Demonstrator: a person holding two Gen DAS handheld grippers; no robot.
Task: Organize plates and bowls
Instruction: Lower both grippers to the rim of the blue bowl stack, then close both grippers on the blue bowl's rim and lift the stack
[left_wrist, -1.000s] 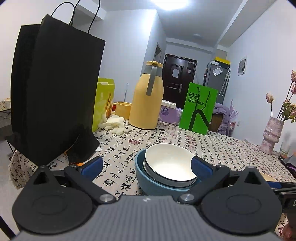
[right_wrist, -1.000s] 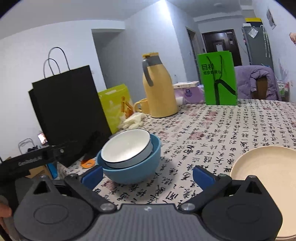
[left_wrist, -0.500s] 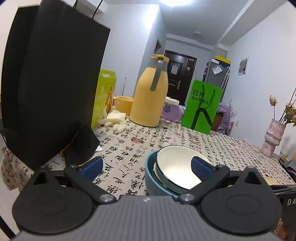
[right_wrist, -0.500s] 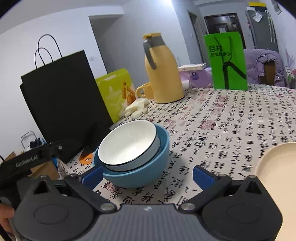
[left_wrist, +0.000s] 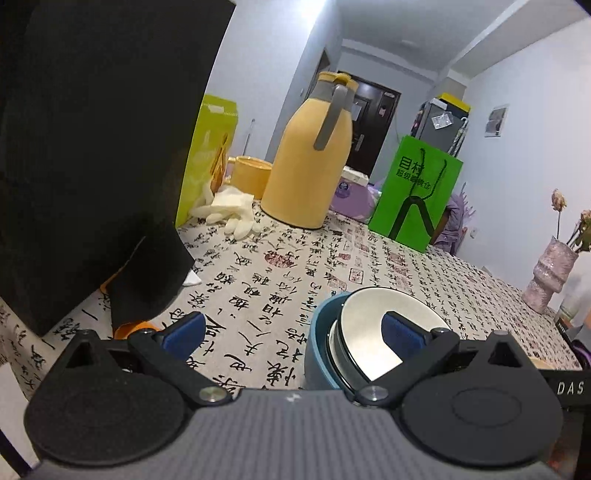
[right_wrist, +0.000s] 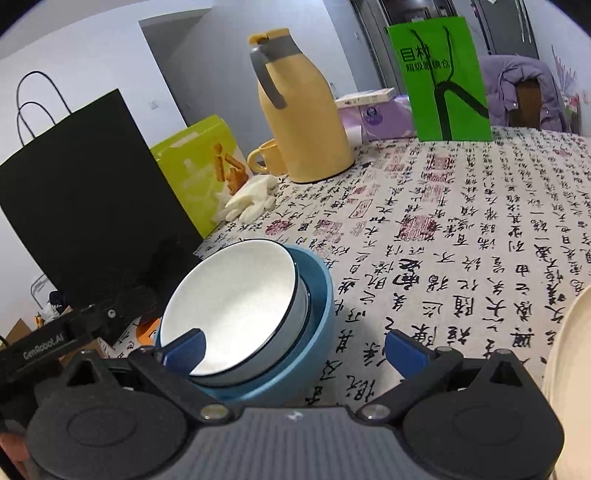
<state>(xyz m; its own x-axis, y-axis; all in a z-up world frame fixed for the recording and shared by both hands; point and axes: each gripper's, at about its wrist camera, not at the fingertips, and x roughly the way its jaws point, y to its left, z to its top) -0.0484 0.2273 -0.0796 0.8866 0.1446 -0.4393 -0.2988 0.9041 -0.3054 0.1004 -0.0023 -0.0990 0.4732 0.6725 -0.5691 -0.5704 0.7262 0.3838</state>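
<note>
A white bowl is sitting nested inside a blue bowl on the calligraphy-print tablecloth, so the bowl stacking is appearing done. A cream plate is lying apart at the right edge, apparently not yet sorted. The left gripper and right gripper are both standing wide open, holding nothing.

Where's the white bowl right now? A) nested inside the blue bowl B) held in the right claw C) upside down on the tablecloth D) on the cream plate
A: the white bowl sits tilted inside the blue bowl, whose rim wraps around it in the right wrist view; the right claw is open and grips nothing, and the cream plate lies apart at the right edge.
</note>
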